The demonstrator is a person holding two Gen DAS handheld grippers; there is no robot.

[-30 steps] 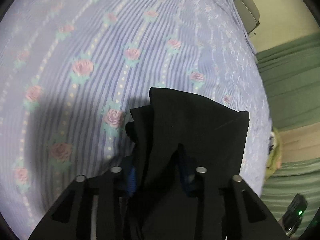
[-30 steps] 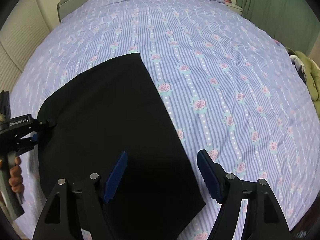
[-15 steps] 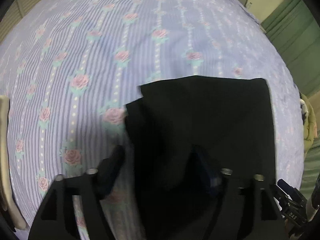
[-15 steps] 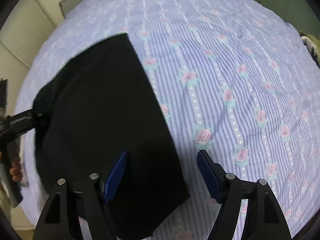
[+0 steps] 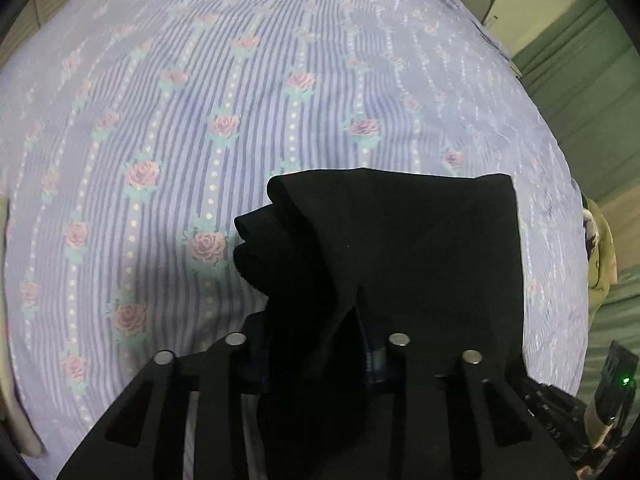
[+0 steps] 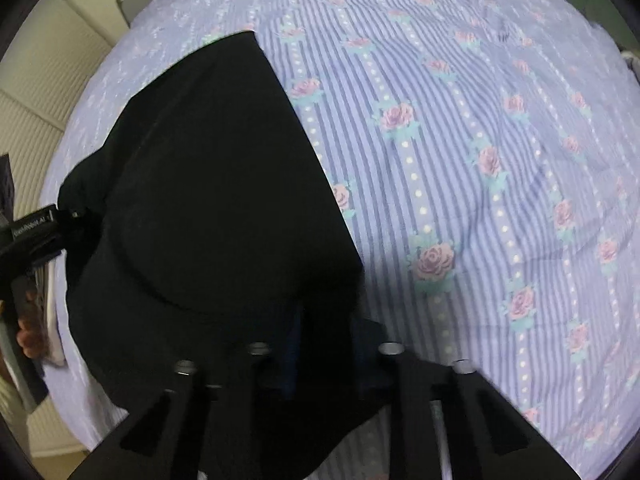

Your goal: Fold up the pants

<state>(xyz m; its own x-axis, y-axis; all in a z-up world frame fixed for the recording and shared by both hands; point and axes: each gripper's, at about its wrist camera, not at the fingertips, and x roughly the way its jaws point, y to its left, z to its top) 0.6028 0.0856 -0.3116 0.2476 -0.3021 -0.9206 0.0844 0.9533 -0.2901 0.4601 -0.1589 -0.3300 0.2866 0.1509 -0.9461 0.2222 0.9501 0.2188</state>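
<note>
On the bed (image 6: 500, 128), the pants (image 6: 208, 184) lie at the near left edge. Your left gripper (image 5: 316, 344) and right gripper (image 6: 324, 352) are both closing, each with a near corner of cloth between its jaws. If one bite takes only the top layer, the lower layers will sag and skew the fold. If you lift unevenly, the bunched left corner will drag. No container is in view.

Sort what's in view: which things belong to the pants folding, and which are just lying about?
In the job: black pants; left gripper, closing on bunched cloth; right gripper, closing on the near corner.

Lying about: floral bedsheet; green curtain; yellow-green cloth.
</note>
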